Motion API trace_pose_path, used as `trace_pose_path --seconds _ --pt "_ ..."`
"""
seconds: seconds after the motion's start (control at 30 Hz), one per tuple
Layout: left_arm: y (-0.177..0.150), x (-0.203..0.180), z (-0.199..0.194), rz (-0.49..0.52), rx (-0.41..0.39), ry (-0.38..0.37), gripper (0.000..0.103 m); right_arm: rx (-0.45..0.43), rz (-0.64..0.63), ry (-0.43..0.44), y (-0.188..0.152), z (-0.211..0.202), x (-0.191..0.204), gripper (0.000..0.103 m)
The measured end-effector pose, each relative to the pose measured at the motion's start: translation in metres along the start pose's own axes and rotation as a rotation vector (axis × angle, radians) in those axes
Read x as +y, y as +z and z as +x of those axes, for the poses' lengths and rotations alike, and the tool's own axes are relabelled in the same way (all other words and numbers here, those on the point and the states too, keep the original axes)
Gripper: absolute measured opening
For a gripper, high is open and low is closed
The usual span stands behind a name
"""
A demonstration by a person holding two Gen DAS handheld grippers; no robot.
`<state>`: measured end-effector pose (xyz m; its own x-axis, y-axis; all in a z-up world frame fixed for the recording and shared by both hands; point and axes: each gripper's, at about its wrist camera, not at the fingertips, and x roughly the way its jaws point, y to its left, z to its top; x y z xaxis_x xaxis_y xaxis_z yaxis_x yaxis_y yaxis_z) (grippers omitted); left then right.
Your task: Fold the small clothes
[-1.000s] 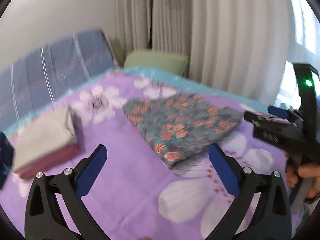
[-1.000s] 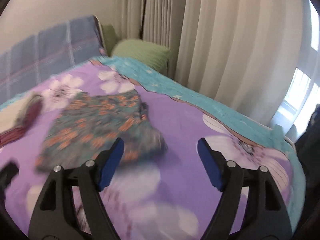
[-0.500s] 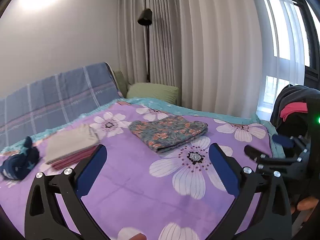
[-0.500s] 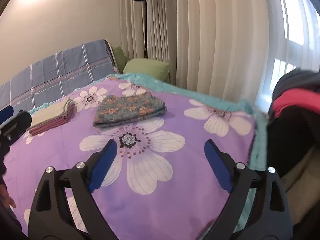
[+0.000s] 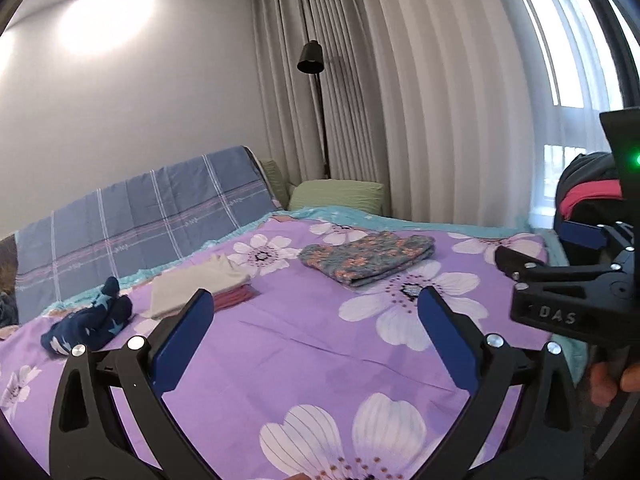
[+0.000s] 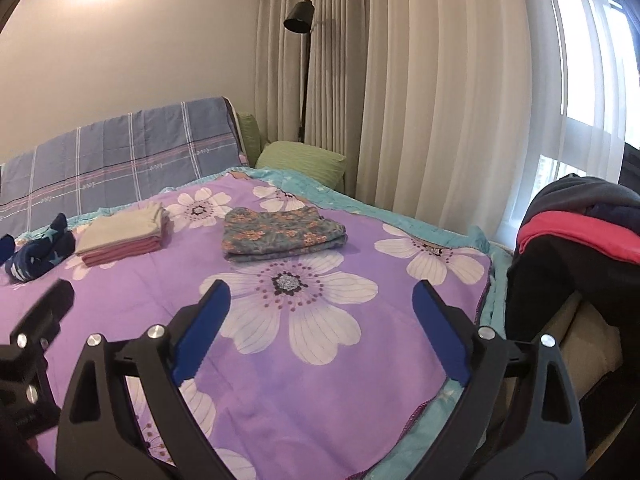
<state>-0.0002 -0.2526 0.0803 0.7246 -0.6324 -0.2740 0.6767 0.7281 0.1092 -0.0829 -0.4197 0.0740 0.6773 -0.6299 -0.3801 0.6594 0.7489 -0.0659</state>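
1. Left gripper (image 5: 310,332): held above the near part of the bed, blue-padded jaws spread wide, nothing between them, no cloth touched.
2. Right gripper (image 6: 318,320): likewise raised over the near part of the bed, jaws released and wide apart, bare purple cover showing in the gap.
3. Right gripper also seen from the left wrist camera at the right edge of the view (image 5: 576,276), gripped by a hand (image 5: 612,380) of which only fingers show.
4. Floral garment (image 6: 280,236): teal with orange flowers, folded into a neat flat rectangle, lying toward the far right part of the bed, well apart from both grippers; same piece in the left view (image 5: 368,258).
5. Folded stack (image 6: 124,234): beige piece on top, pink layers beneath, set toward the far left of the bed, just left of the floral garment with a strip of cover between them.
6. Navy bundle (image 6: 38,256): dark blue with pale star marks, loosely bunched rather than folded flat, near the far left edge, just beside the stack.
7. Bed (image 6: 260,380): purple cover printed with large white flowers, teal trim along the far and right edges.
8. Blue plaid headboard cover (image 6: 120,156) behind the far edge; green pillow (image 6: 304,158) at the far right corner.
9. Black floor lamp (image 6: 300,20) against pale curtains (image 6: 440,100).
10. Dark heap of clothes with a red band (image 6: 580,240) off the right edge of the bed.
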Motion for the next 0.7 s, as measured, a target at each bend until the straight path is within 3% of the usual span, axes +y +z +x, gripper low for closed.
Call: trace_pose_path --seconds 0.27,0.7 --pt "-0.002 -0.005 -0.014 0.001 0.001 0.031 0.102 -0.01 -0.025 -0.011 -0.007 -0.015 -0.002 0.095" --pt "-0.004 -0.014 -0.014 -0.01 0.056 -0.037 0.102 0.008 -0.024 -0.012 -0.012 -0.018 -0.009 0.096"
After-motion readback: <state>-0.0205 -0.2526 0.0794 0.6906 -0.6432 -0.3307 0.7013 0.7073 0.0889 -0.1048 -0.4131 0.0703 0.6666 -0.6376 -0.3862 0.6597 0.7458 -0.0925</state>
